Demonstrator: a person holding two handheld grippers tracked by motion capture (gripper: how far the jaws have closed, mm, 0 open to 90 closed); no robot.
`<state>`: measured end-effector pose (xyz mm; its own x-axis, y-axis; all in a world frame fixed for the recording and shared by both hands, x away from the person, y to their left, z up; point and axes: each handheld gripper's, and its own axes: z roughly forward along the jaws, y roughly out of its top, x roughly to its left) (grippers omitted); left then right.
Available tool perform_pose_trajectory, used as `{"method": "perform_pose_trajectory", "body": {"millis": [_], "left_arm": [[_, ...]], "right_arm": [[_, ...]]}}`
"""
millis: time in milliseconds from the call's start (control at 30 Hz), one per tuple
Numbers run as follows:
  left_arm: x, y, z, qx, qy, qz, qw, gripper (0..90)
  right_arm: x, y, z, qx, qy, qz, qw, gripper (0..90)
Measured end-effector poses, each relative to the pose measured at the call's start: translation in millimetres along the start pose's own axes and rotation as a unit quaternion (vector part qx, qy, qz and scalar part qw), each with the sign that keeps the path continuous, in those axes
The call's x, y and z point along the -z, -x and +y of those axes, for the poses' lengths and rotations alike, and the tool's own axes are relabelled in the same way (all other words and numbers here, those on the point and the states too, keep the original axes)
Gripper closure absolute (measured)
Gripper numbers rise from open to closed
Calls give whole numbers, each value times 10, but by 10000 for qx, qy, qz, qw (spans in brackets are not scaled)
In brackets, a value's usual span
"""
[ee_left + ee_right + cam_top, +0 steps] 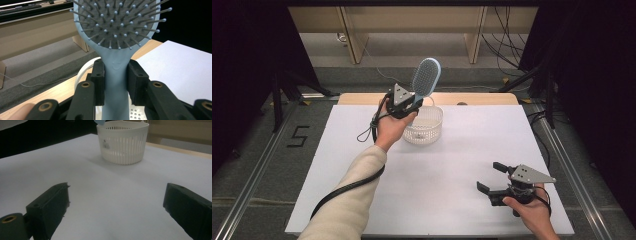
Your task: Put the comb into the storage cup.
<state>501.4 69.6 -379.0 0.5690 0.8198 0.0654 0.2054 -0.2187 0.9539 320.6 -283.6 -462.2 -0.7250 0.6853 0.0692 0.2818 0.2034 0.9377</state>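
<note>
Left hand-held gripper (412, 102): raised over the far part of the bench, left of its middle, clenched on the brush handle; a cable trails from it back along the sleeve.
Brush (426, 77): pale blue with a grey bristle pad, held upright and tilted a little to the right, its head above the basket's far-left rim; in the left gripper view the handle (115, 82) sits squeezed between both black pads, bristles facing the camera.
Basket (432, 131): white, slotted wall, round, standing on the bench near the far edge, just right of the left hand; in the right gripper view it (122, 143) stands upright, well beyond the jaws.
Bench (452, 165): white sheet over a wooden top, whose strip shows along the far edge.
Right hand-held gripper (489, 177): near the bench's near-right corner, released, jaws spread wide with bare white surface between them, pointing left.
</note>
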Motion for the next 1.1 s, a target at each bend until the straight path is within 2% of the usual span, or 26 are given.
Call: {"method": "perform_pose_trajectory", "body": {"millis": [1100], "left_arm": [[-91,13,-37,-117,47,-24,9999,699]], "right_arm": [[1,6,-1,13,-2,-6,10000,73]]}}
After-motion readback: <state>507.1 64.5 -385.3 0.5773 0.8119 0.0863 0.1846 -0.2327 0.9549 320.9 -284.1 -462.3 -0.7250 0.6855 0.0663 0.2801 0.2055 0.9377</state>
